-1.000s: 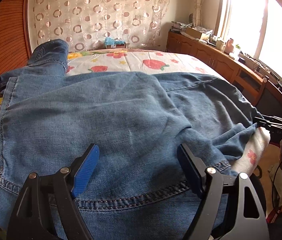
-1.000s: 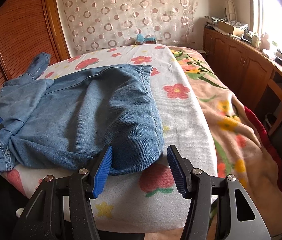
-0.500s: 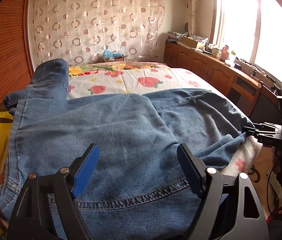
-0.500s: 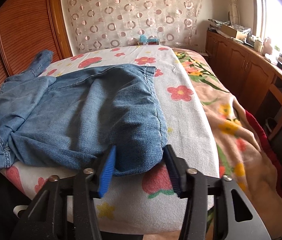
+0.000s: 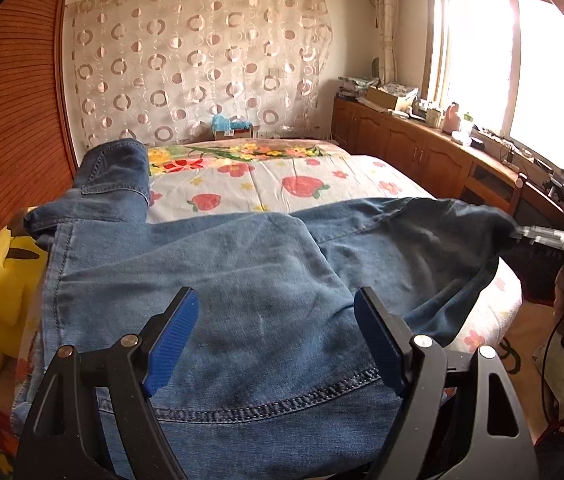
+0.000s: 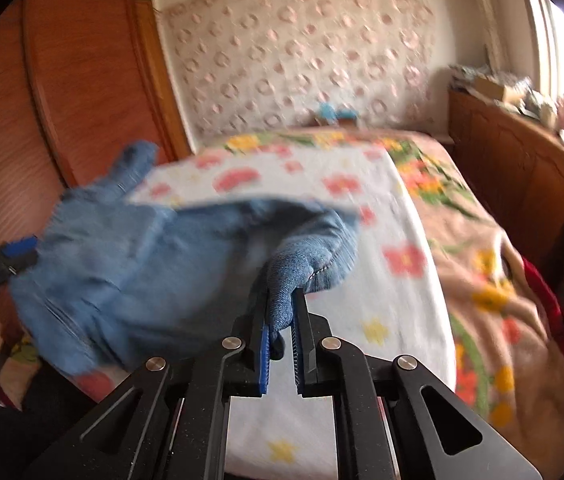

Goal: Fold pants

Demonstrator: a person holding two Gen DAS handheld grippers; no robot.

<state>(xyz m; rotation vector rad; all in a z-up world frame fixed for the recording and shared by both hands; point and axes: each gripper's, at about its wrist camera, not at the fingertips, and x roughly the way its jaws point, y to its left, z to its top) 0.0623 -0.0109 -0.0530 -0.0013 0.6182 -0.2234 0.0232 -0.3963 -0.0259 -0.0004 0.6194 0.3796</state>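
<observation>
Blue denim pants [image 5: 209, 280] lie across the near end of the bed, one leg running off to the far left. My left gripper [image 5: 273, 320] is open and empty just above the denim near a stitched seam. My right gripper [image 6: 280, 312] is shut on a fold of the pants' edge [image 6: 302, 268] and holds it lifted off the bed; this view is motion-blurred. The right gripper also shows in the left wrist view [image 5: 522, 236], pulling the denim's right corner up. The left gripper shows at the left edge of the right wrist view [image 6: 17, 250].
The bed [image 5: 302, 184] has a white flower-print sheet and a tan floral blanket [image 6: 482, 260] on its right side. A yellow plush toy [image 5: 5, 280] sits at the left. A wooden cabinet [image 5: 422, 152] with clutter runs under the window. A wooden wardrobe [image 6: 81, 80] stands on the left.
My right gripper has closed on the pants' edge and lifted it off the bed. My left gripper has stayed open and risen slightly above the denim.
</observation>
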